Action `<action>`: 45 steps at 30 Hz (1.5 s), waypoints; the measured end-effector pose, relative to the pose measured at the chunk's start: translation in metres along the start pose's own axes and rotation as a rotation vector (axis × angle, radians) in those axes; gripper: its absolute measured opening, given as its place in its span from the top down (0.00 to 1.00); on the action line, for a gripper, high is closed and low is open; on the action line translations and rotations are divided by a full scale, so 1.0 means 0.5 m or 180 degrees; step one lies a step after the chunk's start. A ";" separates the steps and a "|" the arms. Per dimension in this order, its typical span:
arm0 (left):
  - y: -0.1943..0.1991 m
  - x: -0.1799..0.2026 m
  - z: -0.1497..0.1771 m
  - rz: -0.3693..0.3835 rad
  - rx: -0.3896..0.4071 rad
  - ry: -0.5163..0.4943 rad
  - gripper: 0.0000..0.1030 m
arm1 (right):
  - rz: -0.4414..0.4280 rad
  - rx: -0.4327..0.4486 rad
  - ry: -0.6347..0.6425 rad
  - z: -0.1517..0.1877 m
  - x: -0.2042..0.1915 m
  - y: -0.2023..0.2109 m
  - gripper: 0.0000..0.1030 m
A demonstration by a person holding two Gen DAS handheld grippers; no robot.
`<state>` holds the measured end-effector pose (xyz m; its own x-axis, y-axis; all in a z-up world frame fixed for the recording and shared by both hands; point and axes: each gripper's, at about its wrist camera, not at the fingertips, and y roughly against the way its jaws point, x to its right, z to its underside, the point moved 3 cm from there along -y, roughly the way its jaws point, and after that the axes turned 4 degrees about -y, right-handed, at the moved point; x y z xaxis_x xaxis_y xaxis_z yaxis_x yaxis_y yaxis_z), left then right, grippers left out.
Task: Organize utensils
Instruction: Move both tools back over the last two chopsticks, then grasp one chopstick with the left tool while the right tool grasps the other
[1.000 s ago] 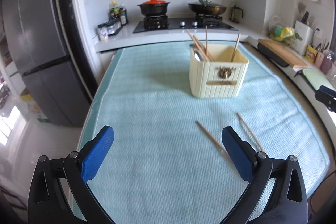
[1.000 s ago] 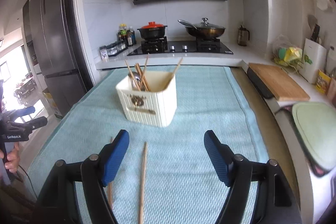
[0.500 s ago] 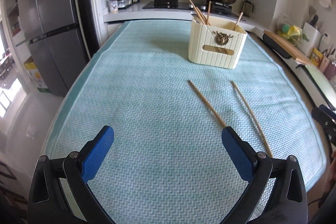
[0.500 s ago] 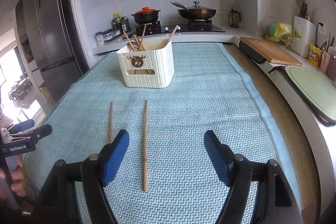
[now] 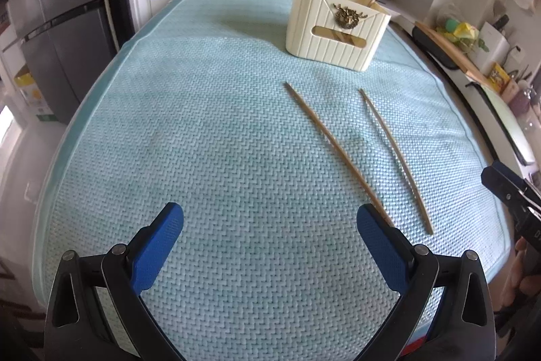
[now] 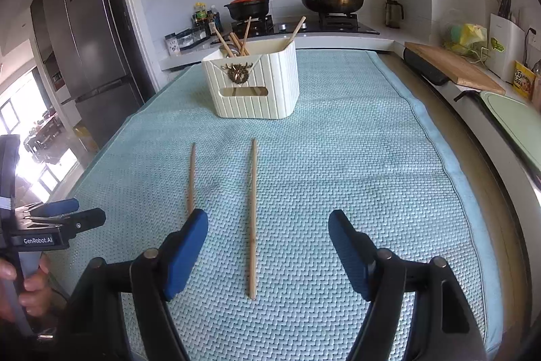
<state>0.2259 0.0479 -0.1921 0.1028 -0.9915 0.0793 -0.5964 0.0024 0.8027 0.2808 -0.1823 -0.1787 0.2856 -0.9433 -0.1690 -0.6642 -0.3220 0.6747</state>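
A cream ribbed utensil holder (image 5: 334,29) (image 6: 252,87) stands on the light blue mat, with several wooden chopsticks and a metal utensil in it. Two loose wooden chopsticks lie on the mat in front of it: one (image 5: 333,146) (image 6: 191,178) on the left, the other (image 5: 394,154) (image 6: 252,215) on the right. My left gripper (image 5: 270,237) is open and empty above the near mat; the left chopstick's near end runs behind its right fingertip (image 5: 372,227). My right gripper (image 6: 268,237) is open and empty, with the right chopstick lying between its fingers.
The blue mat (image 5: 203,124) covers the counter. A fridge (image 5: 61,32) stands left. A stove with a red-lidded pot (image 6: 248,7) and a pan (image 6: 333,0) is at the back. A cutting board (image 6: 453,66) and a knife block are along the right counter.
Both grippers have pulled back from the holder and dropped lower towards the mat. The holder looks farther off and both loose chopsticks show in full. Both grippers stay open.
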 end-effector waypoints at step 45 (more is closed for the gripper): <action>-0.233 0.036 -0.192 -0.0178 -0.0355 0.0092 0.01 | -0.0143 -0.0849 0.0502 -0.114 -0.039 -0.263 0.27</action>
<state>0.3737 0.0423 -0.2274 0.1573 -0.9864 0.0483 -0.4968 -0.0368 0.8671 0.4019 -0.1171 -0.2231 0.4281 -0.8978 -0.1036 -0.4495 -0.3110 0.8374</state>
